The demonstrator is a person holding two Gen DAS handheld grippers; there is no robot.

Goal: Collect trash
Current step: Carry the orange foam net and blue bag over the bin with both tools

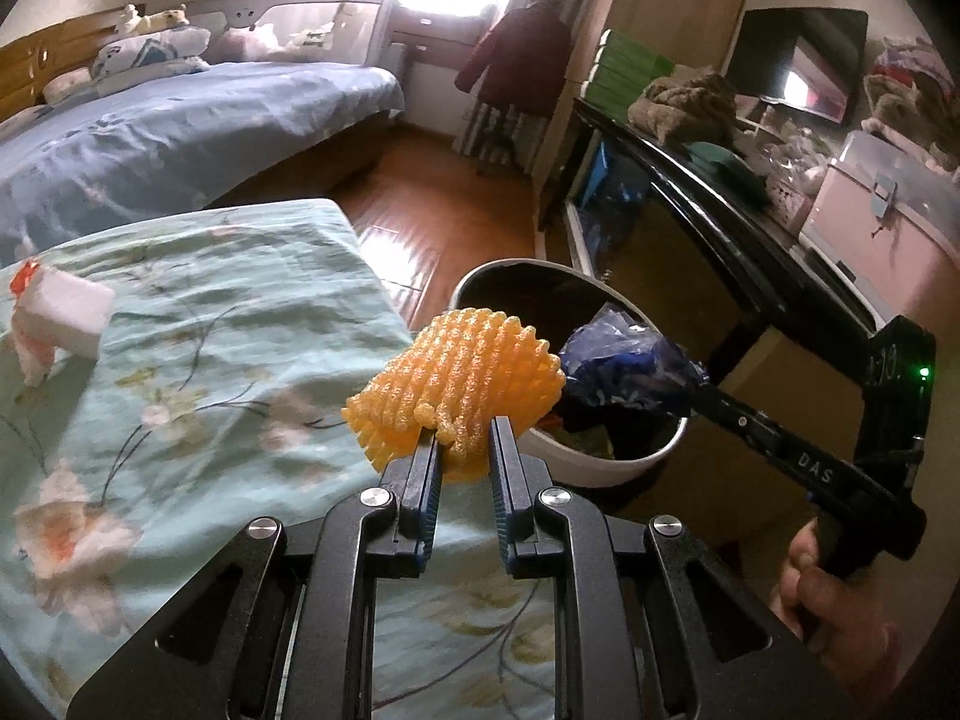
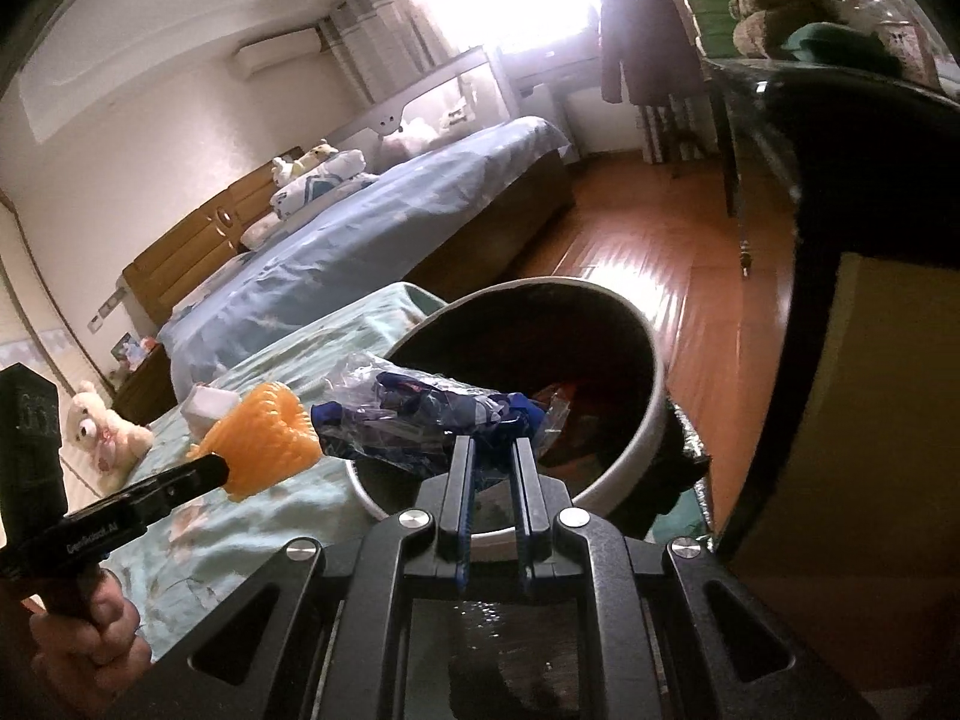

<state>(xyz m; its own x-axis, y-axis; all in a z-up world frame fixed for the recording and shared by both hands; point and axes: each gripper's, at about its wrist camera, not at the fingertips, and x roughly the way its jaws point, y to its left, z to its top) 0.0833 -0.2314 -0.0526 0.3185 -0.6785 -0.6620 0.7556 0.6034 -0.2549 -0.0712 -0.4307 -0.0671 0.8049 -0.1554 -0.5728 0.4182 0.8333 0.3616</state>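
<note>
On the floral-clothed desk [image 1: 198, 324] at far left lie a white sponge [image 1: 69, 315] and crumpled tissue [image 1: 72, 534]. The left gripper [image 1: 462, 438] is nearly closed, pinching an orange foam net [image 1: 462, 372] over the desk's edge, just beside the bin [image 1: 606, 462]. Right of it, the right gripper [image 2: 492, 450] (jaws likewise narrow) clamps a blue plastic wrapper [image 2: 420, 414] above the bin's rim, with other trash already inside.

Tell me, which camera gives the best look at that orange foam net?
The left wrist view: the orange foam net fills the centre, its mesh sharp, pinched by the left gripper. The right wrist view shows it smaller, side-on at left.
</note>
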